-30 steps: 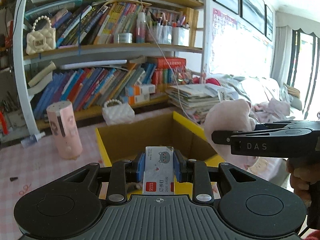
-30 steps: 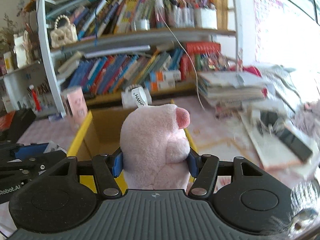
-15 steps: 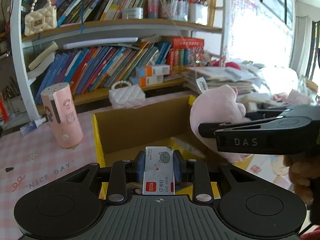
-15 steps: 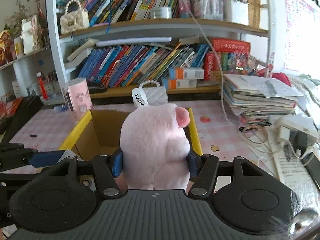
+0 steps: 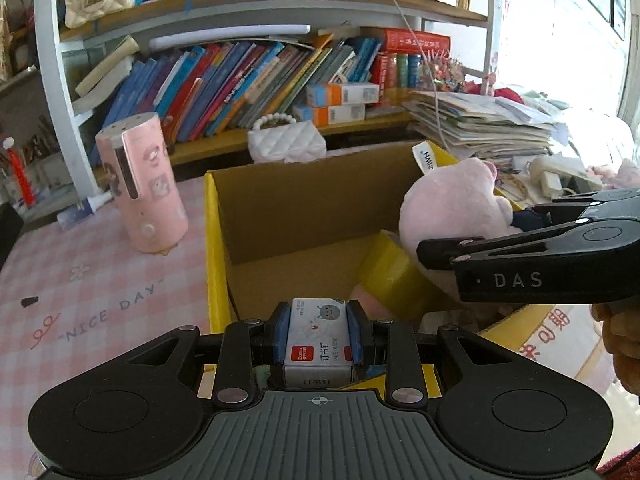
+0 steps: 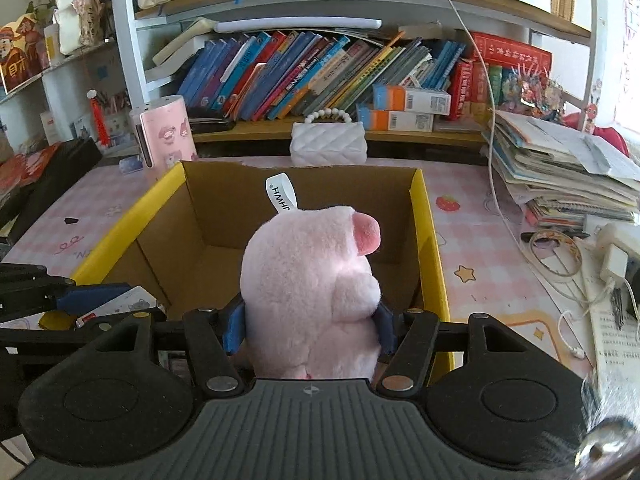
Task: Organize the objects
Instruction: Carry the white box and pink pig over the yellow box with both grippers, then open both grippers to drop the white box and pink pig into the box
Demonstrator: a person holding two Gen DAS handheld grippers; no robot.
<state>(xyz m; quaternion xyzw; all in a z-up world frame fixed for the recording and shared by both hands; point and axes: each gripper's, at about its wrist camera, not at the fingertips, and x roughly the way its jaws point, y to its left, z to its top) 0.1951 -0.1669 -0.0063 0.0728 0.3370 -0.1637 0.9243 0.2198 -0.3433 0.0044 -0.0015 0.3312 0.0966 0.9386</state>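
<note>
Your right gripper (image 6: 310,320), pinching the plush pig (image 6: 312,280), and left gripper (image 5: 319,332), clamping the staple box (image 5: 318,340), both hang over the cardboard box (image 6: 426,240), lower centre of frame.

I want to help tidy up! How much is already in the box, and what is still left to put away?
Already in the cardboard box: a yellow tape roll, at least. In hand: the left gripper clamps a small staples box, and the right gripper holds a pink plush pig over the box; neither is dropped yet. Possibly left: the pink cylinder and white quilted purse outside.
</note>
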